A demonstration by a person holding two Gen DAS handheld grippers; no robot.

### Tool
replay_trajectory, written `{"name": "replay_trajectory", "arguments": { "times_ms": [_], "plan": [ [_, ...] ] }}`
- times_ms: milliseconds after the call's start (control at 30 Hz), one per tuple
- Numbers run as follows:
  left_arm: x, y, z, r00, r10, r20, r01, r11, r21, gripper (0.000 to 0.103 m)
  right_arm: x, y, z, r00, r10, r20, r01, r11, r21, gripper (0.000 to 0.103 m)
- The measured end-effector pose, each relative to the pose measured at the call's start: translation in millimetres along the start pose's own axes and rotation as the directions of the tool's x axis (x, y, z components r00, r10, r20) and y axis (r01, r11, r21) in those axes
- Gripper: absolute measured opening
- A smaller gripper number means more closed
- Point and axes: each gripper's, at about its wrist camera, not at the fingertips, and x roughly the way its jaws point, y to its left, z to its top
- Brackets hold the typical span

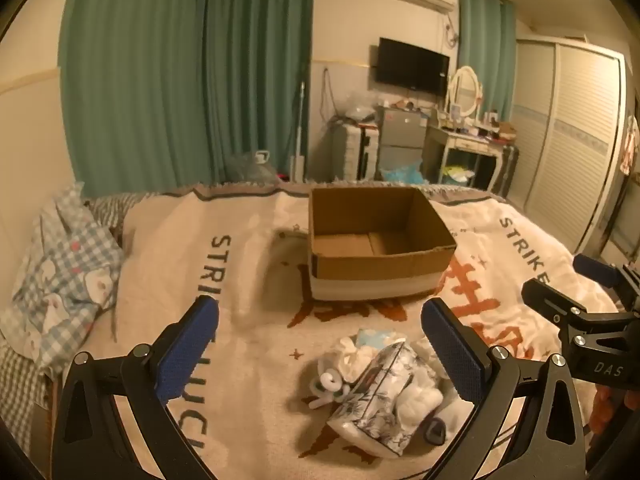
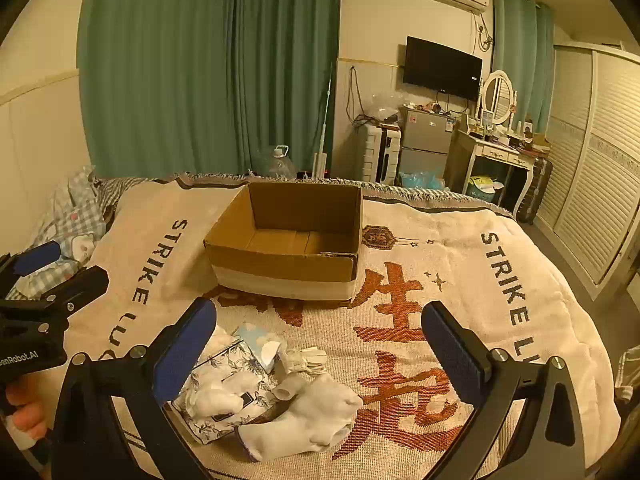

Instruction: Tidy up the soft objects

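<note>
From the left wrist, the left gripper [image 1: 320, 344] hangs with jaws wide and empty, the sock pile [image 1: 384, 388] at 5 o'clock on the bed [image 1: 248, 280], the box [image 1: 376, 240] at 12. From the right wrist, the right gripper [image 2: 320, 344], equally wide and empty, sees the white sock [image 2: 308, 416] lying crosswise at 6 o'clock, seemingly nearer this hand.

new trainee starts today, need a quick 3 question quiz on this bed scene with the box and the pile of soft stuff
1. True or false: the cardboard box already holds a sock.
2. Multiple choice: where does the pile of soft objects lie relative to the box? A) inside it B) on the blanket in front of it, nearer the cameras C) behind it, toward the curtains
3. Fill in: the left gripper and right gripper both have their jaws ____.

Key:
1. False: only bare cardboard shows inside the box.
2. B
3. Open, with nothing between the pads; a white sock lies below the right gripper.
</note>
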Motion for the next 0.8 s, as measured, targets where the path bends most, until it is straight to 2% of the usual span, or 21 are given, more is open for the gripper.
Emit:
{"name": "replay_trajectory", "arguments": {
  "times_ms": [800],
  "plan": [
    [-2.2,2.7,-2.9,1.000,0.003,0.002,-0.003,1.000,-0.004,0.103,4.1,-5.1,0.1,1.000,0.004,-0.001,-0.004,1.000,0.004,0.103]
  ]
}}
